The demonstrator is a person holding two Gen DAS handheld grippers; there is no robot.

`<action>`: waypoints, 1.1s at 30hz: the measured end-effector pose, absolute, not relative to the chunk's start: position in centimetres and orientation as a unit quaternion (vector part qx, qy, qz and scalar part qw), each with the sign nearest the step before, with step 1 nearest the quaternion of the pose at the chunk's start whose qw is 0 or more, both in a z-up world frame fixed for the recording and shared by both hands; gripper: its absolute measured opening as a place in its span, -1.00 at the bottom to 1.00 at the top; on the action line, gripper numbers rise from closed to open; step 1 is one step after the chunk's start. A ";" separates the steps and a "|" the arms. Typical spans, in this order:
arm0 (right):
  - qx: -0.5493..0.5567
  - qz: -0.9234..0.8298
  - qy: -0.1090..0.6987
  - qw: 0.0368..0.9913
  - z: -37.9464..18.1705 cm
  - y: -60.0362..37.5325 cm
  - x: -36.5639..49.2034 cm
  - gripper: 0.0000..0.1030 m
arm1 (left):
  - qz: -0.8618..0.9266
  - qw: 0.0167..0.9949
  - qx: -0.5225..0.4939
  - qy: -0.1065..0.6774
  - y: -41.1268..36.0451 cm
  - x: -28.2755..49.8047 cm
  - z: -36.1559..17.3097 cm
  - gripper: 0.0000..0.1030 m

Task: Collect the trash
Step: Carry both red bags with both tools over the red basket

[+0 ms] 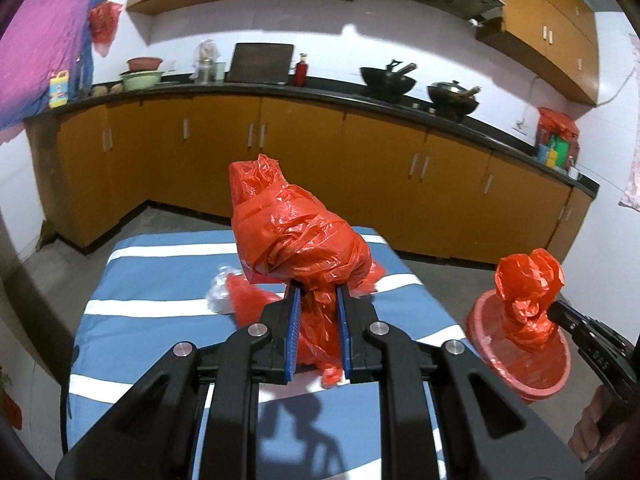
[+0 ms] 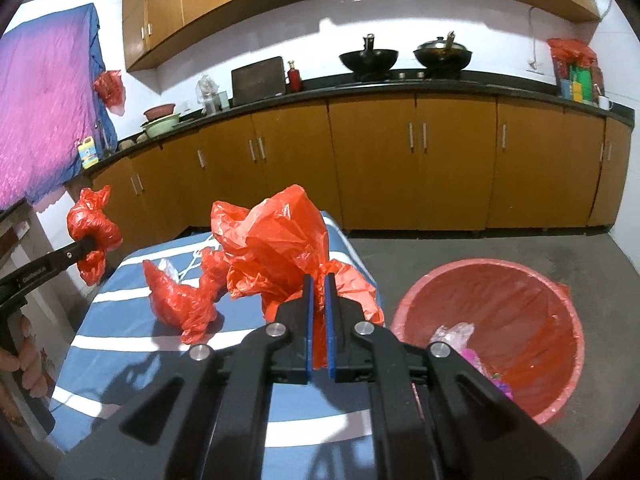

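**Kitchen, striped table, red bags lifted**

Brown cabinets (image 2: 400,160) line the far wall under a black counter (image 2: 440,86) carrying two woks (image 2: 368,58). Nearer stands a table (image 1: 140,312) under a blue-and-white striped cloth, on a grey floor (image 2: 500,248). A red bin (image 2: 488,340), lined with red plastic and holding some scraps, sits on the floor right of the table.

Both grippers tilt slightly downward above the table. The left gripper (image 1: 318,292) is clenched on the twisted neck of a red bag (image 1: 296,236), held up off the cloth. The right gripper (image 2: 319,282) is clamped on another red bag (image 2: 276,248). More red plastic (image 2: 180,300) lies on the cloth just beyond.
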State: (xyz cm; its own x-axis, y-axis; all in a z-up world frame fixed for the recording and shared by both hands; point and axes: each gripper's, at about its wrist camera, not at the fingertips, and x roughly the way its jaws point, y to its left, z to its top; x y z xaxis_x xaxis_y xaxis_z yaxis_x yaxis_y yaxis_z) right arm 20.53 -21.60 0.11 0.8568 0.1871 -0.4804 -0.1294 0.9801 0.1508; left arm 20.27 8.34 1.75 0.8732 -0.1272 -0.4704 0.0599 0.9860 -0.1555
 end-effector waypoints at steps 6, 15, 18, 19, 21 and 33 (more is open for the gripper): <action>0.066 0.062 0.244 0.965 0.8 -23.9 19.8 -0.88 | -0.073 0.966 -0.059 0.243 5.7 20.4 2.4 -0.68; 0.072 0.030 0.237 0.968 1.1 -27.1 19.0 -0.88 | -0.118 0.962 -0.054 0.241 1.4 20.1 2.8 -0.68; 0.076 0.016 0.236 0.969 1.1 -28.5 18.7 -0.88 | -0.138 0.959 -0.054 0.242 -0.4 19.9 2.7 -0.68; 0.078 0.011 0.235 0.969 1.0 -29.0 18.6 -0.88 | -0.144 0.958 -0.053 0.243 -1.1 19.8 2.7 -0.68; 0.080 0.003 0.234 0.969 1.0 -29.8 18.5 -0.88 | -0.155 0.956 -0.053 0.244 -2.0 19.7 2.7 -0.68; 0.088 -0.046 0.229 0.968 0.6 -34.7 18.0 -0.88 | -0.214 0.942 -0.039 0.256 -8.4 19.7 1.9 -0.68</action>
State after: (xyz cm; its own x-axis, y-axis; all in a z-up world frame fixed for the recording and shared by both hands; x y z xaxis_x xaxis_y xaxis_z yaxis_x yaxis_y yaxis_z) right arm 18.04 -34.72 0.58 0.8910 -0.0486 -0.4514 0.1294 0.9802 0.1498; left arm 19.68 -8.42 1.87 0.7770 -0.4235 -0.4657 0.3830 0.9052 -0.1841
